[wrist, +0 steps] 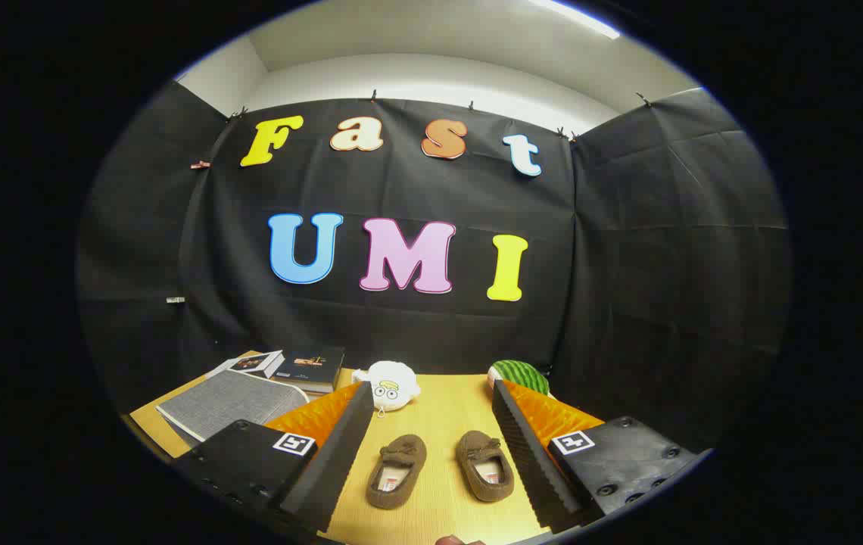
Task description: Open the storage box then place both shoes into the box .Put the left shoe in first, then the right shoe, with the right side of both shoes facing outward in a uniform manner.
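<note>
Hand-held gripper: the hand-held gripper (431, 473) hovers above the bench with its two fingers spread wide; nothing is between the pads, and it grips nothing.
Storage box: the grey fabric-covered storage box (231, 401) lies flat on the bench, off to the left beyond the left finger; its lid looks closed, as far as I can tell.
Books: a couple of books (291, 367) sit just behind the box, against the wall.
Left-hand shoe: a brown moccasin-type shoe (397, 469) lies on the bench in the gap between the fingers, nearer the left one, toe pointing away, opening up.
Plush toy: a white round toy (390, 386) with cartoon eyes rests beyond the shoes, near the wall.
Right-hand shoe: the second brown shoe (484, 465) lies just beside the first, apart from it, nearer the right finger, toe likewise pointing away.
Watermelon toy: a green striped ball (520, 376) sits at the back, beyond the right finger.
Bench: the light wooden bench (439, 420) carries all of it.
Progress: my judgement is that the task has hardly begun, with the box unopened and both shoes out on the bench.
Left to do: open the box, then put in the left shoe, then the right, right sides facing outward.
</note>
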`<state>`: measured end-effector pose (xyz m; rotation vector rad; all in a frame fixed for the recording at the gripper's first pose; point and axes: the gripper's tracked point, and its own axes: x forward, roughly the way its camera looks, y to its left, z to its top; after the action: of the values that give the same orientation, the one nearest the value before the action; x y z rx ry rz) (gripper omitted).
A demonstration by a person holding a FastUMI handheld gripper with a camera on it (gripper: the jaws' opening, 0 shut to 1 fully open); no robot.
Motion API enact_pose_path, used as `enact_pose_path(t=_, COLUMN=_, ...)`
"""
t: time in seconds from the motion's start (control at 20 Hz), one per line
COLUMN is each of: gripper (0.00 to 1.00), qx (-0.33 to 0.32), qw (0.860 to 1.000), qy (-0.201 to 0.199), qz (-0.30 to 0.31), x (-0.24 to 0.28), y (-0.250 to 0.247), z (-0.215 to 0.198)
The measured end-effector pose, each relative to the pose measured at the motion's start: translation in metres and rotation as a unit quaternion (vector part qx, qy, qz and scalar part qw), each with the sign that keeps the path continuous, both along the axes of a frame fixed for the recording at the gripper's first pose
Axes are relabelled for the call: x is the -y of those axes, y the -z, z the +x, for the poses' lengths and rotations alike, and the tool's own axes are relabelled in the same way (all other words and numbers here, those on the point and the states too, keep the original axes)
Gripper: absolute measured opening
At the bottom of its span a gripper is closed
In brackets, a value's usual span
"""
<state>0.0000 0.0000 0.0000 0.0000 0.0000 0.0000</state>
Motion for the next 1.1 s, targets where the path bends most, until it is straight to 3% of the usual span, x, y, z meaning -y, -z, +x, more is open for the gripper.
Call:
enact_pose_path(t=0.9, gripper=0.97, qx=-0.043, qw=0.999, qy=-0.003, qz=0.034, x=-0.008, y=0.021, z=0.006)
enact_pose_path(t=1.1, gripper=0.98, qx=-0.069, qw=0.995, qy=-0.034, qz=0.058, x=-0.023, y=0.032, z=0.015)
